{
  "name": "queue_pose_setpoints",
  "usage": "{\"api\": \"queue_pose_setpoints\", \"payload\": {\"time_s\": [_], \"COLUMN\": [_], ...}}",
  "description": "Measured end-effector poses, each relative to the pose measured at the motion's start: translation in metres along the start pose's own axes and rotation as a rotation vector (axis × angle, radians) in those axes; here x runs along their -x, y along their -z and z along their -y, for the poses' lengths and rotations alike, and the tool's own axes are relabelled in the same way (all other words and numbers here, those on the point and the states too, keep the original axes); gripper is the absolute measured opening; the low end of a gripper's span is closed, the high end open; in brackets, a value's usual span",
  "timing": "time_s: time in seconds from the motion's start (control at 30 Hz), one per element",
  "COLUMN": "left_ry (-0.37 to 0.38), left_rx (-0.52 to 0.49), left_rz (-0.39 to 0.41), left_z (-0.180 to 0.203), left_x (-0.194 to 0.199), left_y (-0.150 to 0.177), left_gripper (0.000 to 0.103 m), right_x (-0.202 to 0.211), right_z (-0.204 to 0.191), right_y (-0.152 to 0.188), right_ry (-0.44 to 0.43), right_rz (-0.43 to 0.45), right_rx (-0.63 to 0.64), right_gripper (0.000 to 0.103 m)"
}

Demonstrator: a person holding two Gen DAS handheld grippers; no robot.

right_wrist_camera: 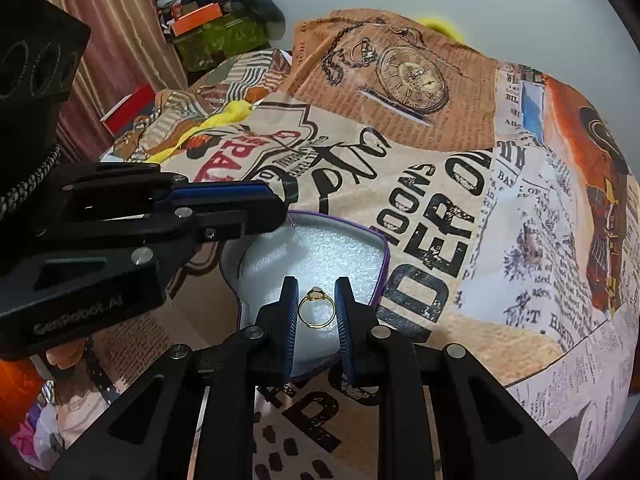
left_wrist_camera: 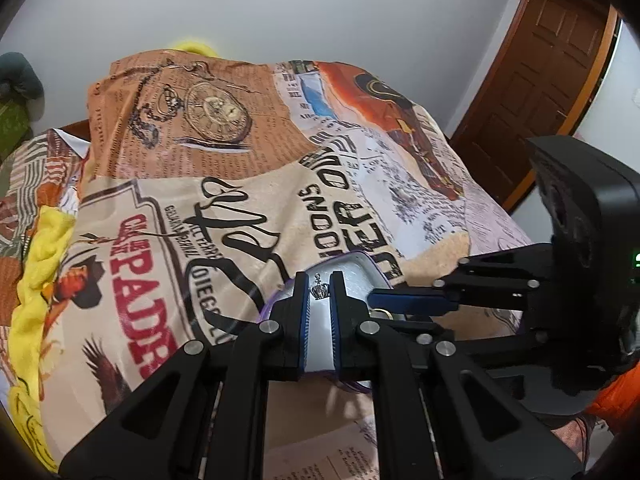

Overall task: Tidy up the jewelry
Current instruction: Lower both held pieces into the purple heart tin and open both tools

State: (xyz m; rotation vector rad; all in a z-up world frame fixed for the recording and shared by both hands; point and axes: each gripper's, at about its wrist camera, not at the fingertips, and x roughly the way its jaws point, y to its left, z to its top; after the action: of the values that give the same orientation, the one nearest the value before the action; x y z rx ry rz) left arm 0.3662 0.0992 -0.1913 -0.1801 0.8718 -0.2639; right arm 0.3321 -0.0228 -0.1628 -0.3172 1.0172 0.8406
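My left gripper is shut on a small silver crown pendant, pinched at the fingertips. It hangs just over a white foam-lined jewelry box with a purple rim. My right gripper is shut on a gold ring held upright between its blue pads, above the near part of the same box. The two grippers are close together over the box: the right gripper reaches in from the right, and the left gripper reaches in from the left.
The box lies on a bed covered by a printed blanket with a yellow cloth along its left side. A brown door stands at the right. Piled boxes and cloth and a striped curtain are at the back left.
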Motion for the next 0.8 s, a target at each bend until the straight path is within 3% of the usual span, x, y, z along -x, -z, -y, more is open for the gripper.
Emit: {"api": "queue_pose_setpoints", "payload": {"time_s": [0.2,0.37,0.57,0.8], "left_ry": [0.002,-0.005,-0.038,-0.086], "left_rx": [-0.023,-0.002,0.006,-0.024], "left_rz": [0.021,-0.014,-0.041,-0.013], "left_z": [0.007,0.000,-0.007,-0.003], "left_x": [0.008,-0.002,-0.011,0.004], "left_y": [-0.002,-0.002,0.002,0.002], "left_gripper": [0.008,0.008,0.008,0.011], "right_x": [-0.002,-0.004,-0.009,-0.011], "right_z": [-0.001,-0.002,-0.005,-0.011], "right_y": [0.000,-0.001,-0.002,-0.004], "right_ry": [0.001,0.006,0.012,-0.006], "right_rz": [-0.003,-0.010,-0.026,-0.053], "right_rx": [0.006,0.012,0.034,0.047], "right_gripper": [0.017,0.017,0.017,0.019]}}
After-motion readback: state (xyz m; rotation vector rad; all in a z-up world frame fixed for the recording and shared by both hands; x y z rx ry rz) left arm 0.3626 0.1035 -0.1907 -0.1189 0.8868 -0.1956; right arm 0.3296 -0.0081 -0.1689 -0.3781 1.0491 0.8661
